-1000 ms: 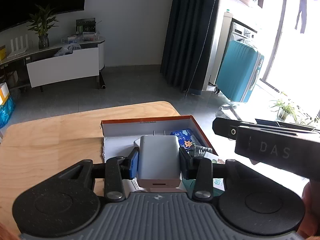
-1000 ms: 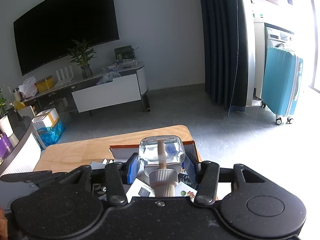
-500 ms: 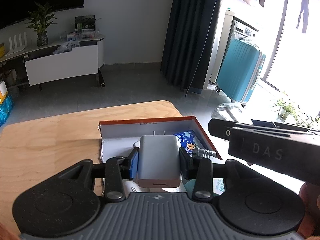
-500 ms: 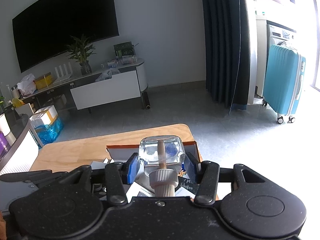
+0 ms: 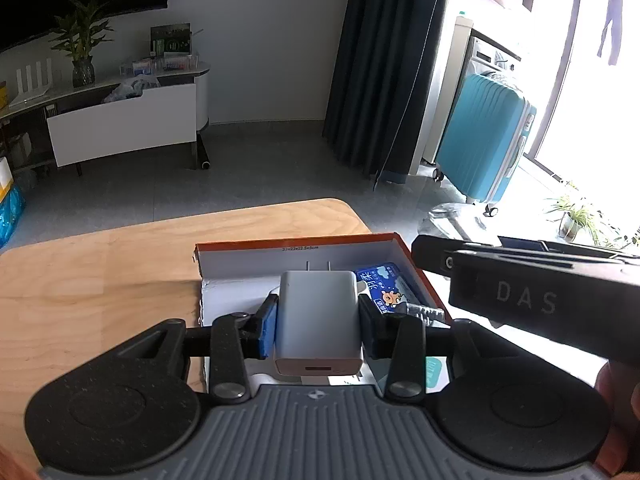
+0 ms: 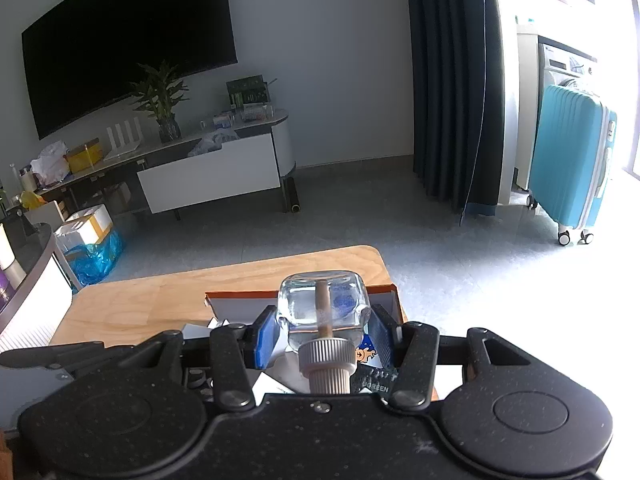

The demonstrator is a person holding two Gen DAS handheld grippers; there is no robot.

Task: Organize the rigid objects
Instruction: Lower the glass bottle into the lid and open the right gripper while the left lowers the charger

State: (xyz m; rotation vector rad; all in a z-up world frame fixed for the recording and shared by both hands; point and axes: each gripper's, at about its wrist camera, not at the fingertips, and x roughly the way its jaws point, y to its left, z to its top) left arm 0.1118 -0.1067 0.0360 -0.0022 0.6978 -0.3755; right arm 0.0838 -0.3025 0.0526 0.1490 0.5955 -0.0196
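Over the orange-rimmed box (image 5: 416, 264), your left tongs (image 5: 318, 328) clench a white two-pronged charger (image 5: 318, 316); your right tongs (image 6: 322, 334) grip a clear, grey-capped bottle (image 6: 322, 308).

Teal suitcase (image 5: 486, 140), dark curtain (image 6: 452, 80), wall television (image 6: 124, 40), potted plant (image 6: 160, 98)

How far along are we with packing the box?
Done: a blue packet already lies in the orange-rimmed box. In hand: the left gripper clamps a white charger; the right gripper clamps a glass bottle. Left: both need setting down inside.
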